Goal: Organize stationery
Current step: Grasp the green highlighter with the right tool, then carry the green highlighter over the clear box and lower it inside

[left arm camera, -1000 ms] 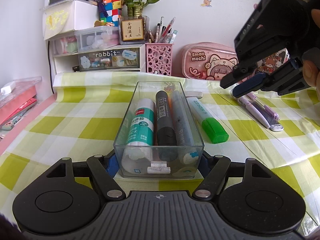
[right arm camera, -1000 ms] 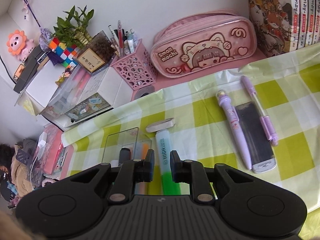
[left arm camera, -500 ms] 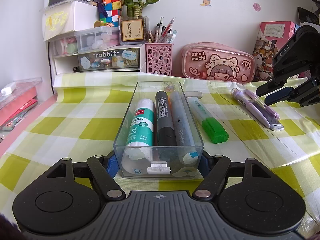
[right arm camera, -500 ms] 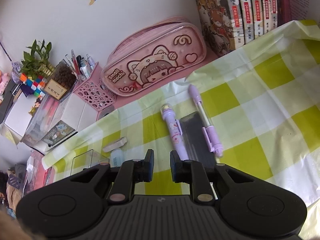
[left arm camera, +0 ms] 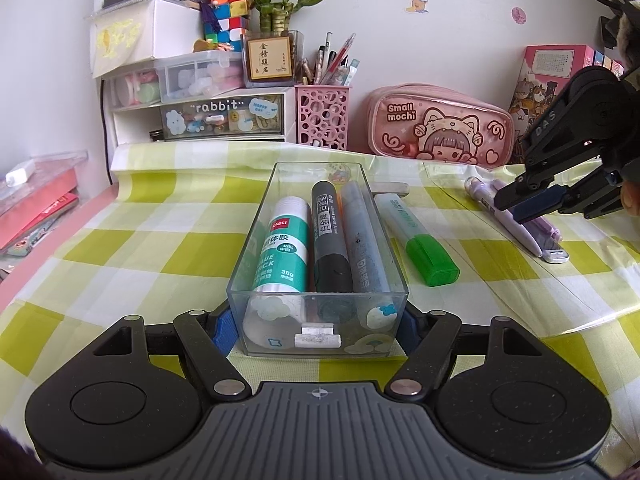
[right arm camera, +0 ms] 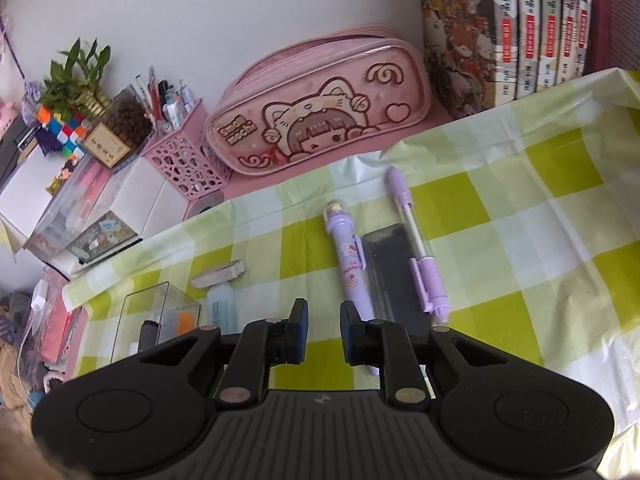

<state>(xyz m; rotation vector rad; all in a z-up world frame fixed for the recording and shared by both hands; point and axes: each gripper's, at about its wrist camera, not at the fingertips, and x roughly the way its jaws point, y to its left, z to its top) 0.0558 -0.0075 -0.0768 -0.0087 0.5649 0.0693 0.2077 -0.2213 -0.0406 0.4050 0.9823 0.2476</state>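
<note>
Stationery is spread over a counter [left arm camera: 132,240] covered by a yellow-and-white checked cloth. A clear box [left arm camera: 318,256] is clamped at its near end by the left tongs [left arm camera: 316,330], one pad pressed on each long side wall. Inside the box a glue stick [left arm camera: 282,248], a black marker [left arm camera: 329,236] and a grey marker [left arm camera: 362,240] are laid side by side, lengthwise, filling its width. A green highlighter [left arm camera: 420,240] is seen just beside the box's right wall, apart from it, and an eraser [right arm camera: 218,274] lies near the box's far right corner.

The right tongs [right arm camera: 323,334] are held above the cloth to the right of the highlighter, their pads a narrow gap apart with nothing between them. Just beyond and right of their tips a purple cartoon pen [right arm camera: 350,262], a dark flat case [right arm camera: 390,272] and a clear-barrelled purple pen [right arm camera: 420,248] are laid close together, roughly parallel, the case between the two pens.

Bare cloth is left open to the left of the box and to the right of the purple pens. The back edge of the counter is lined by a drawer unit [left arm camera: 208,116], a pink pen cup [left arm camera: 323,116], a pink pencil case [left arm camera: 440,128] and a row of books [right arm camera: 520,32]. The cloth's far edge is wrinkled and lifted near the pencil case.
</note>
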